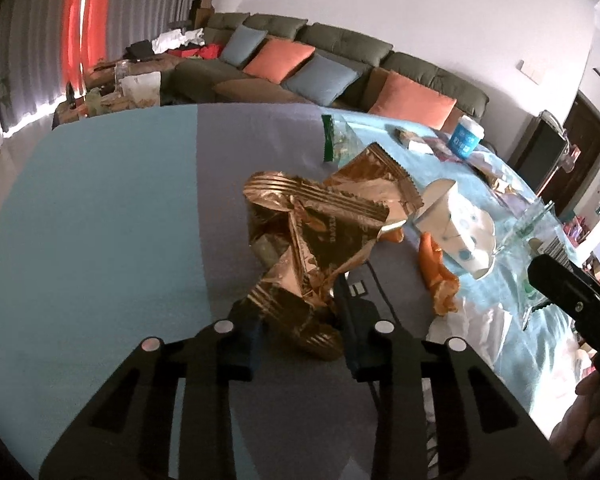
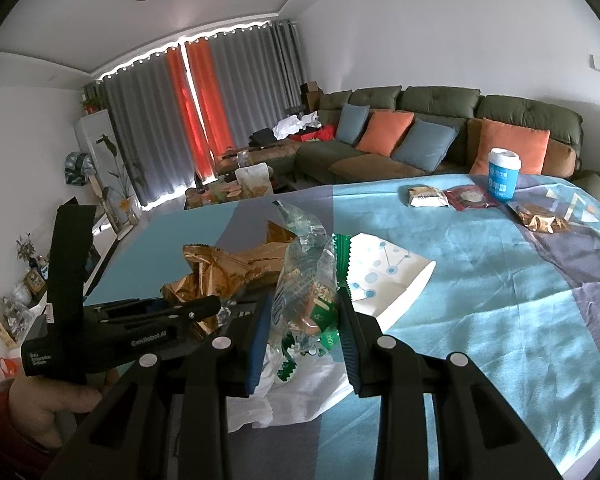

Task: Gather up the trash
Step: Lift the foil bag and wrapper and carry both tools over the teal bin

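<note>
Crinkled gold foil wrapper (image 1: 300, 240) — pinched by left hand-held gripper (image 1: 296, 320) | right hand-held gripper (image 2: 304, 320) — clamps clear crumpled plastic (image 2: 304, 276)

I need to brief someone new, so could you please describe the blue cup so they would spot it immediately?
Start at the green sofa behind the cloth-covered table. At the table's far edge, before the rightmost orange cushion, stands the blue cup. It is the only upright item there, white-lidded, while its neighbours are flat snack wrappers.
</note>
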A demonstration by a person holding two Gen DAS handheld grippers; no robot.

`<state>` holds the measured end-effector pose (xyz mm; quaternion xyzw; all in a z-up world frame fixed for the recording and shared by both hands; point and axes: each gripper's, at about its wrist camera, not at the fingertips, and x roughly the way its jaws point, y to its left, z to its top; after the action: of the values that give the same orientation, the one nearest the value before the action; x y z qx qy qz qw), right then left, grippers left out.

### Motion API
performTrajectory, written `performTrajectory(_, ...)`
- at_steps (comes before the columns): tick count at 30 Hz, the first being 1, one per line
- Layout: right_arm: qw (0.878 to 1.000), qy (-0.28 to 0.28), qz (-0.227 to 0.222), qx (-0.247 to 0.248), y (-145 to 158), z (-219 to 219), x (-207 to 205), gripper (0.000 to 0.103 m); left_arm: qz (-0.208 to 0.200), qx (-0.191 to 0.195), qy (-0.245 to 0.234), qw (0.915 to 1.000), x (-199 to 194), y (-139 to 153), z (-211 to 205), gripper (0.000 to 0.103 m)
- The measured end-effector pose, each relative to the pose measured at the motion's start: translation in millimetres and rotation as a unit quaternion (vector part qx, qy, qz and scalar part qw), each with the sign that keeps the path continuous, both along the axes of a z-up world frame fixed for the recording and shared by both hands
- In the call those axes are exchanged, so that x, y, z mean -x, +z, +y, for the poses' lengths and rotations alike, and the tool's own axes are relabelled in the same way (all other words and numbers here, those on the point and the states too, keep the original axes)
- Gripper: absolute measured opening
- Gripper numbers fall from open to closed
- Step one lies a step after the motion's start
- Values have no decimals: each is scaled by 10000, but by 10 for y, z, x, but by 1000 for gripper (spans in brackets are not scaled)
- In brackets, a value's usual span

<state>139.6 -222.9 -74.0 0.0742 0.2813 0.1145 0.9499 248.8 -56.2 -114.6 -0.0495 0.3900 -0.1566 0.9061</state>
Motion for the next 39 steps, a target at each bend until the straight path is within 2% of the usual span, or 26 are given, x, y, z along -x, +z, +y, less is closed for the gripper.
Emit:
performTrajectory(9, 9998, 93, -173, 51, 89, 53, 47, 31, -406, 212, 248, 9986, 299, 248, 275, 24)
performTrajectory(18, 9981, 347, -505, 104, 287, 229, 135, 31, -1089, -5, 687, 9917, 777, 678, 676, 24)
performTrajectory(31, 9885, 1187, -929, 137, 536, 812, 181, 30, -1582, -96, 1396, 9774, 1400, 1034, 1364, 24)
performTrajectory(39, 9752, 1928, -1084, 54, 680, 1322, 181, 30, -1747, -179, 1981, 9643, 1776, 1172, 1783, 24)
